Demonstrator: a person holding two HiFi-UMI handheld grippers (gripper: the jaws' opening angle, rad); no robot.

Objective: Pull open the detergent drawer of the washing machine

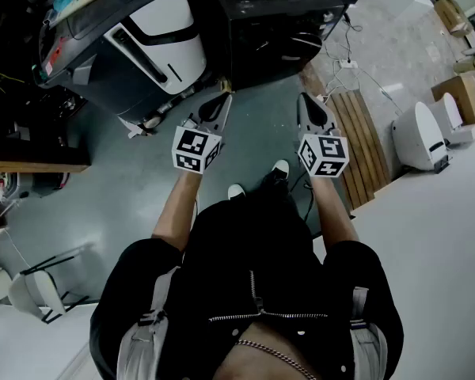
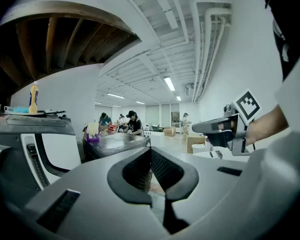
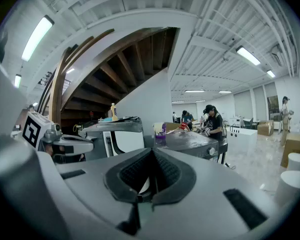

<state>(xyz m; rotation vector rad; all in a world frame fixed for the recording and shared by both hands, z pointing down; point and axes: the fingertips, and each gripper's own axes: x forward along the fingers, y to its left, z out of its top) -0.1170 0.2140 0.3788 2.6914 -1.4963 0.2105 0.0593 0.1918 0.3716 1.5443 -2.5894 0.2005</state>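
Observation:
A grey washing machine (image 1: 134, 42) with a white front panel stands at the upper left of the head view, and a black machine (image 1: 277, 22) stands beside it. I cannot make out the detergent drawer. My left gripper (image 1: 224, 96) and right gripper (image 1: 302, 98) are held side by side over the floor, short of both machines and touching nothing. In the left gripper view the jaws (image 2: 151, 150) meet with nothing between them; the grey machine (image 2: 40, 146) is ahead to the left. In the right gripper view the jaws (image 3: 152, 152) are also together and empty, the grey machine (image 3: 115, 134) ahead.
A wooden pallet (image 1: 364, 141) lies on the floor at the right, with white appliances (image 1: 423, 137) beyond it and cables (image 1: 348, 66) near the black machine. A wooden shelf edge (image 1: 32, 165) is at the left. People (image 2: 132, 124) work at tables far behind.

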